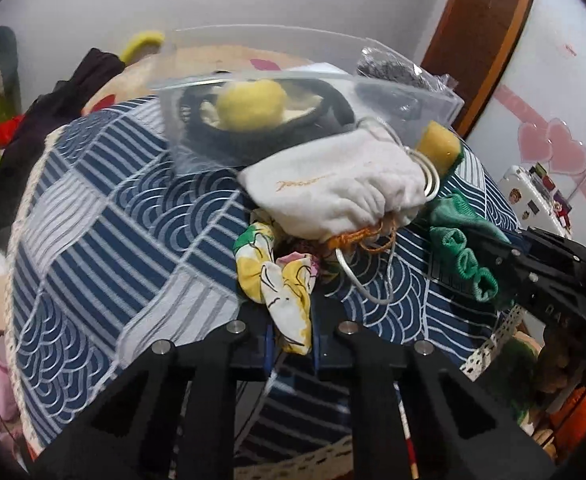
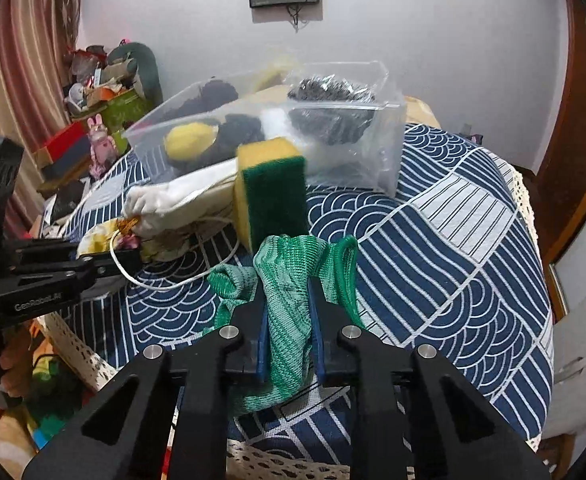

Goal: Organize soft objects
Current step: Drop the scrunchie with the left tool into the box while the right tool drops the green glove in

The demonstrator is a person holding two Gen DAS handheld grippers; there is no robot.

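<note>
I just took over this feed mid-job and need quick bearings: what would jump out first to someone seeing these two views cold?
Both grippers are loaded: the right gripper pinches a green knit glove, and the left gripper pinches a yellow floral cloth. Just beyond the glove, a yellow-and-green sponge stands on edge on the blue wave-patterned cover. Behind it sits a clear plastic bin already holding dark items and a yellow ball, with a white drawstring pouch lying against its front.
</note>
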